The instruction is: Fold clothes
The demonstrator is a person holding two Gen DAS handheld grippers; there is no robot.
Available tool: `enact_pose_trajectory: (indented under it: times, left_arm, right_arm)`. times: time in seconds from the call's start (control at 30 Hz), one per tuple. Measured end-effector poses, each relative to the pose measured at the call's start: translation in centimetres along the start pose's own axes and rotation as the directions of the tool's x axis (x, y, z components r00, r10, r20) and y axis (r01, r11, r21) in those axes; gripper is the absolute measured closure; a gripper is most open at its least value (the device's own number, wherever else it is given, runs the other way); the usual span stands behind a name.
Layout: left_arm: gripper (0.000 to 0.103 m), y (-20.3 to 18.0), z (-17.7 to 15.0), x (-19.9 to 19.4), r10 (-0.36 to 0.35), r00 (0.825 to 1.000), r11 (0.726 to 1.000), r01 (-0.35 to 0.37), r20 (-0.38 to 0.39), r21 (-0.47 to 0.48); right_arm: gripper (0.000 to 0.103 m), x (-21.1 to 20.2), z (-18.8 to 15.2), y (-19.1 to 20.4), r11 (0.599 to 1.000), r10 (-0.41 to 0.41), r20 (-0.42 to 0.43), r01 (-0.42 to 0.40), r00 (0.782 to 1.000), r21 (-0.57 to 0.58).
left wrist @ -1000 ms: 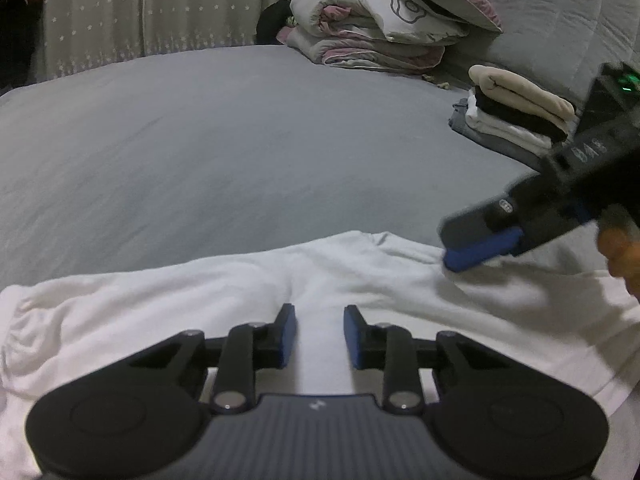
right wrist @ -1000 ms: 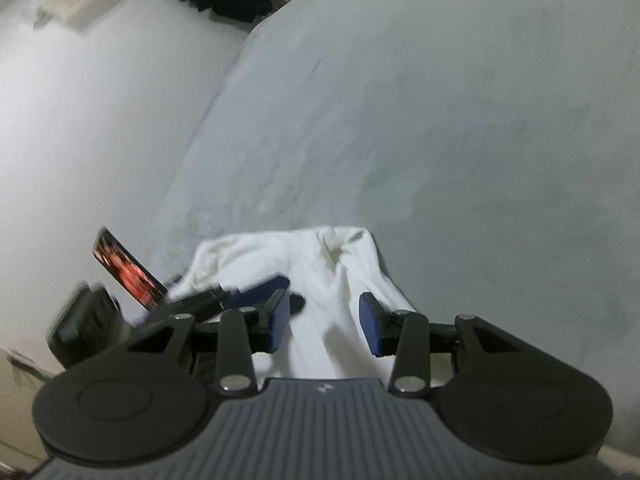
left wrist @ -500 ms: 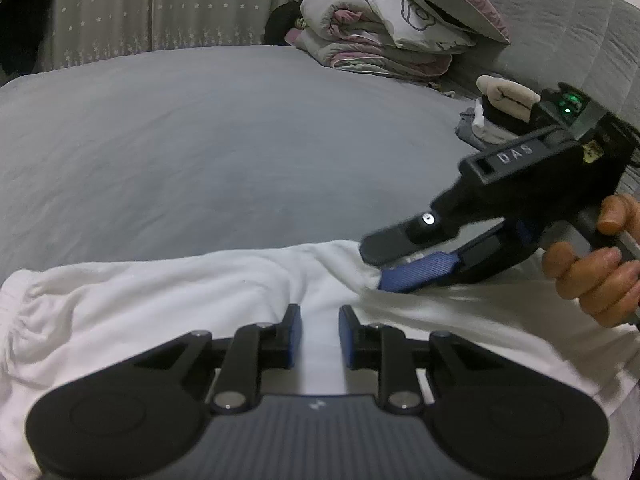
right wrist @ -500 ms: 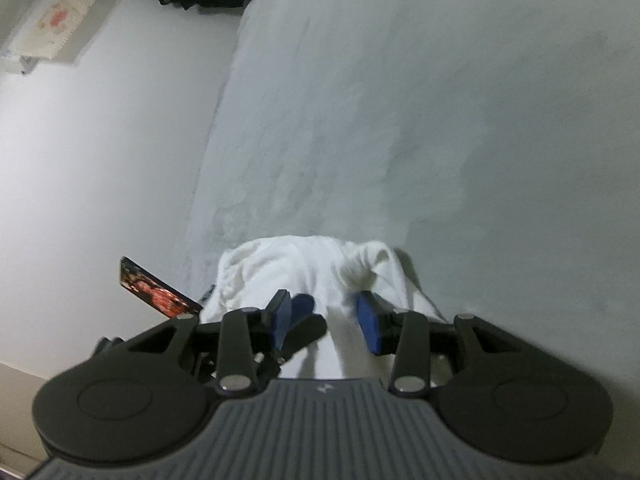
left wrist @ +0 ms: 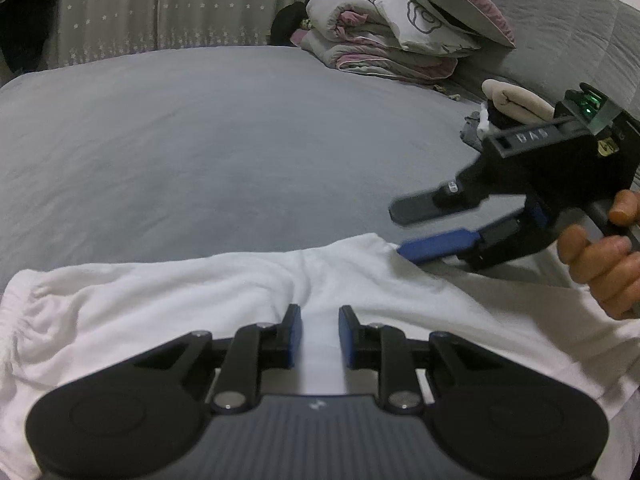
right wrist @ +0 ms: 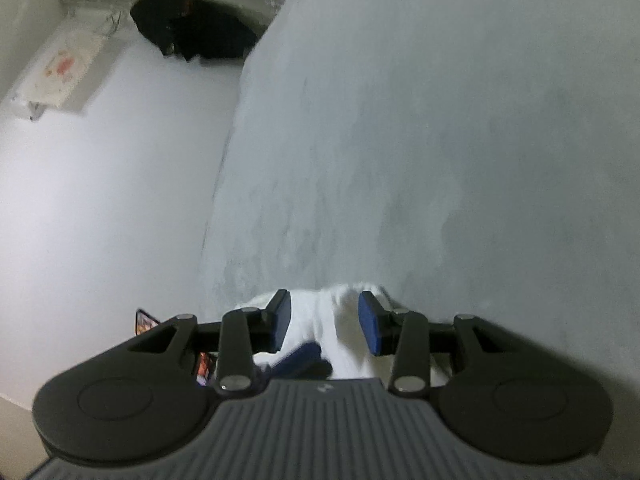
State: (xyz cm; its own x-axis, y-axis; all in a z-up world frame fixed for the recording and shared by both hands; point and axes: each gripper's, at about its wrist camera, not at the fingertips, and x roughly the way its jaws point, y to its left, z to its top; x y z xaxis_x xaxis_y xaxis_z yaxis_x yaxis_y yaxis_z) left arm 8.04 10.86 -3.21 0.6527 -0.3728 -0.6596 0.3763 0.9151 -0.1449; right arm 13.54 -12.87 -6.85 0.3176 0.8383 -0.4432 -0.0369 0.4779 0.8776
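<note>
Now we see the white cotton garment [left wrist: 224, 300] lying crumpled on the grey bedsheet [left wrist: 224, 148], its long axis running left to right just ahead of our left gripper [left wrist: 319, 330], whose blue pads stand narrowly apart over the cloth without pinching it. Our right gripper [left wrist: 404, 230] comes in from the right, rolled on its side with jaws apart, lower pad at the garment's far edge, so it is nearer that corner.
</note>
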Motion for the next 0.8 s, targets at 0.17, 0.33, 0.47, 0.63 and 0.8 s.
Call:
enact_pose_trajectory:
  times: [0.17,0.33,0.47,0.63,0.8]
  left_arm:
    - [0.08,-0.1,0.1,0.0,0.002,1.0,1.0,-0.002,-0.002,-0.002]
    - [0.08,-0.3,0.1,0.1,0.006,1.0,1.0,-0.006,-0.004,0.002]
    - [0.08,-0.3,0.0,0.1,0.008,1.0,1.0,-0.008,0.0,0.007]
    - [0.08,-0.4,0.3,0.4,0.012,1.0,1.0,-0.012,-0.002,0.005]
    - [0.08,-0.4,0.2,0.3,0.016,1.0,1.0,-0.016,0.006,-0.006]
  right_arm:
    - [0.061,0.6,-0.1,0.6,0.997,-0.068,-0.082,0.065,0.994,-0.037]
    - [0.06,2.4,0.0,0.0,1.0,0.009,-0.092,-0.008,0.996,0.01]
    - [0.06,2.2,0.1,-1.0,0.993,0.098,-0.046,-0.095,0.994,0.062]
    - [0.059,-0.1,0.6,-2.6,0.964,0.203,0.082,-0.214,0.976,0.16]
    - [0.059,-1.6,1.1,-1.7,0.984,0.128,0.093,-0.138,0.987,0.111]
